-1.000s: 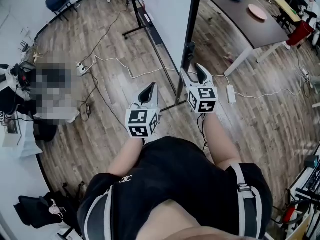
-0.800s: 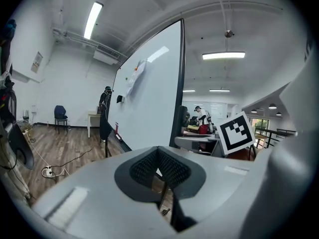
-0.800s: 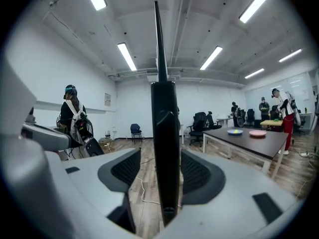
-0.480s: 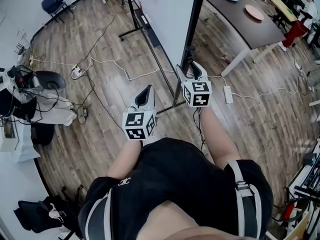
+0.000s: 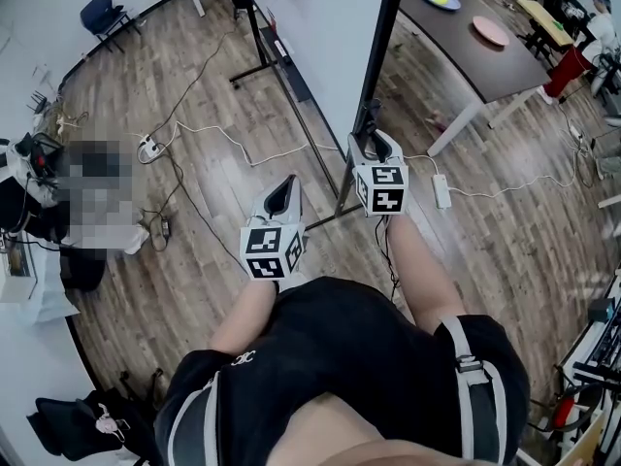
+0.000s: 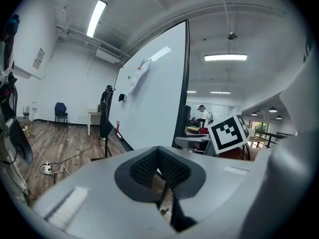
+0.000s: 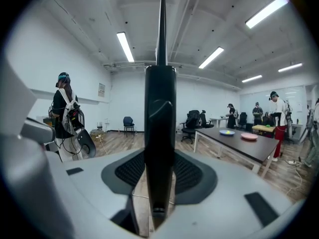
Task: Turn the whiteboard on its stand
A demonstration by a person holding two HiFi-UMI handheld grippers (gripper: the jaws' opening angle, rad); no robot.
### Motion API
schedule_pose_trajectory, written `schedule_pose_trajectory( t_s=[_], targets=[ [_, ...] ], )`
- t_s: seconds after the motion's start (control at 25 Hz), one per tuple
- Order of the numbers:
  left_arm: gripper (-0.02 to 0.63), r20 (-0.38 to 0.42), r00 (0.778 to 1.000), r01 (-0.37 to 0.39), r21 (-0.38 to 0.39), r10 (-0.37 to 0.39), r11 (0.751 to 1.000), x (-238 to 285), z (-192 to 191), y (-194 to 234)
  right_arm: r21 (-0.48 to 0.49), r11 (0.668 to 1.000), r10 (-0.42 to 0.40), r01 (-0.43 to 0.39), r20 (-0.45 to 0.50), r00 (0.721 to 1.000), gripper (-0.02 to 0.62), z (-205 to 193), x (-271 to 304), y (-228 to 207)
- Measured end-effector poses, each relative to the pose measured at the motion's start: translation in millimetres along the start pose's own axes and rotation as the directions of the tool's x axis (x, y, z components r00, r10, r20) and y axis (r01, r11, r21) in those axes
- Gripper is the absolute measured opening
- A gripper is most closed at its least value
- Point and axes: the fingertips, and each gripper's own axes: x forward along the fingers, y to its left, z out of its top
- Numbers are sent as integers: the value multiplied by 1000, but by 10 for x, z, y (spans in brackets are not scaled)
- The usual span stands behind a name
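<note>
The whiteboard (image 5: pixel 325 27) stands on its wheeled stand, nearly edge-on to me, with its black side frame (image 5: pixel 383 37) running down to the floor. My right gripper (image 5: pixel 374 142) sits on that frame; the black frame (image 7: pixel 160 133) fills the gap between the jaws, which are closing, and both pads touch it. My left gripper (image 5: pixel 283 194) hangs apart to the left, lower, shut with nothing in it. In the left gripper view the whiteboard (image 6: pixel 149 103) shows its white face, and the left gripper (image 6: pixel 158 166) has its pads together.
The stand's black foot bars (image 5: pixel 281 66) cross the wooden floor. White cables (image 5: pixel 223 129) and a power strip (image 5: pixel 444 187) lie around them. A dark table (image 5: pixel 475 42) with two plates stands at the right, a chair (image 5: pixel 105 8) far left. A person (image 7: pixel 65 113) stands nearby.
My right gripper's jaws have narrowed round the black frame and shifted slightly right. My left gripper has stayed almost where it was, still shut.
</note>
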Motion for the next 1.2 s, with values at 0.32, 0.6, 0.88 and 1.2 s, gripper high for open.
schedule_pose_trajectory(
  t_s=[0.32,0.6,0.88,1.2],
  targets=[
    [9,-2,999,33,1,-33,999,17,7,-10,-10,1000,-19,19,6,1000,177,-5,-45,17],
    [9,-8,998,61,14,-61,998,56,33,-68,-5,999,-36,37,7,999,176,-24,-114,-2],
    [9,-9,998,63,12,-63,998,43,22,-212,-8,999,-37,37,-1,999,176,-69,-277,-24],
    [9,-32,998,55,-2,-55,998,-12,-178,-582,-11,1000,-16,16,12,1000,175,-160,-622,-99]
  ],
)
